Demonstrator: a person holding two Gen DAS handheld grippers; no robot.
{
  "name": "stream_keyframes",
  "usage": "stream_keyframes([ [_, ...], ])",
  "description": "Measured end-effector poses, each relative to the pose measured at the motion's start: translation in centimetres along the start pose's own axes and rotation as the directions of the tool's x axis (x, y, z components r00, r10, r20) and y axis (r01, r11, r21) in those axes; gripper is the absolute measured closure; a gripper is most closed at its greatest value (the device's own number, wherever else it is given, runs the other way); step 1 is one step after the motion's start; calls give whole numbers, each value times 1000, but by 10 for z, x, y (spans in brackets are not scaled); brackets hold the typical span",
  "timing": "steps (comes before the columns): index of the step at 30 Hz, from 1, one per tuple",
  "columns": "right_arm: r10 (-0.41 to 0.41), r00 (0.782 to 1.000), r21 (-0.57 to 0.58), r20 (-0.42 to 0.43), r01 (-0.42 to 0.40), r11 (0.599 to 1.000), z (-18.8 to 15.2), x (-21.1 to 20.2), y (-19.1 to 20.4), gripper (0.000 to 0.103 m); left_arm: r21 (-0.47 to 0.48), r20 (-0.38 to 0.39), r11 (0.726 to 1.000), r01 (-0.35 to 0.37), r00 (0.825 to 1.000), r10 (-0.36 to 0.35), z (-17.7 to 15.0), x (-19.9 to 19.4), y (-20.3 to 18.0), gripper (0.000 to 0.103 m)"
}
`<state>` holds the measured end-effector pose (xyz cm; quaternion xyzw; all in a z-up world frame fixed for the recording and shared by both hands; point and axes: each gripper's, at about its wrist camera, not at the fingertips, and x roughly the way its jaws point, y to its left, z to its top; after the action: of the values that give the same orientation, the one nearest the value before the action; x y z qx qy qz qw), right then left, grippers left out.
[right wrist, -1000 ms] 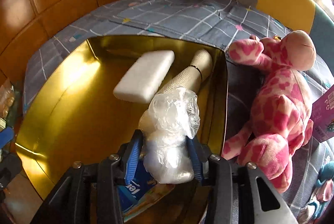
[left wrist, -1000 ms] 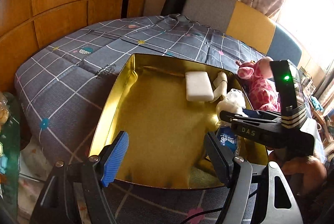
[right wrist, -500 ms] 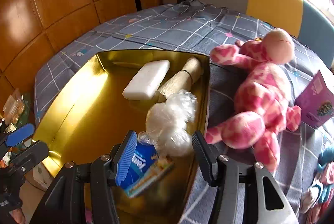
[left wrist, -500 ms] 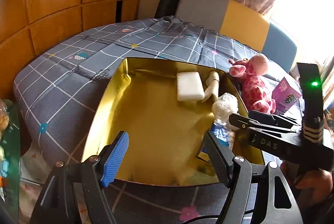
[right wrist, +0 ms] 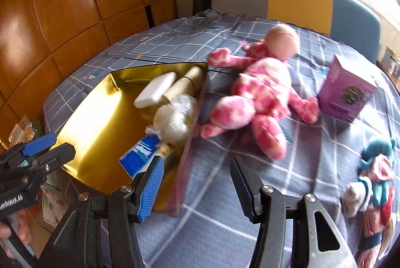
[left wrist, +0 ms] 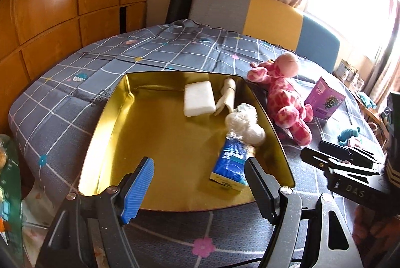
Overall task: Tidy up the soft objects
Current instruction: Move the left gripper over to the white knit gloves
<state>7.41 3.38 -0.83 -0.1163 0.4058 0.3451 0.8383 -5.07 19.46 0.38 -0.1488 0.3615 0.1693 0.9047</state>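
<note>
A: Biggest thing first: the gold tray [left wrist: 107, 133] lies on the bed [left wrist: 75, 93], and already holds a white foam block [left wrist: 199, 98], a beige roll [left wrist: 226, 97], a plastic-wrapped white bundle [left wrist: 243, 124] and a blue tissue pack [left wrist: 231, 164].

B: And outside it?

A: The pink plush giraffe [right wrist: 260, 95] lies on the quilt just beside the tray's right wall, with a purple box [right wrist: 346, 93] near its feet.

B: How would it handle?

A: Light and squashy, I'd judge; the pads will sink in. The torso looks the safest hold, since a leg would let it dangle and swing.

B: The grippers?

A: Right gripper [right wrist: 197, 183] is spread wide and empty above the quilt, short of the giraffe. Left gripper [left wrist: 200, 183] is also released, empty, over the tray's near edge.

B: Anything unclear?

A: The right view is motion-blurred. A knitted teal-and-pink toy [right wrist: 375, 183] is cut off at the frame edge.
</note>
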Motion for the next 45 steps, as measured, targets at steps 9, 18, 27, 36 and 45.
stream_keyframes([
  [9,-90,995,74,33,87,993,-24,-37,-51,47,102,8,994,25,1000,-26,4,-3,-35,28],
  [18,-246,968,203,51,231,952,-45,-82,-132,47,234,-8,969,83,997,-83,9,2,-88,28],
  [27,-379,925,322,30,350,880,-71,-118,-206,47,333,-40,932,141,990,-135,7,11,-137,28],
  [36,-512,859,422,0,464,779,-95,-137,-269,47,396,-75,898,193,981,-178,6,21,-178,28],
  [45,-516,856,631,-24,413,656,-116,-153,-310,47,452,-134,850,269,963,-234,7,44,-236,28],
])
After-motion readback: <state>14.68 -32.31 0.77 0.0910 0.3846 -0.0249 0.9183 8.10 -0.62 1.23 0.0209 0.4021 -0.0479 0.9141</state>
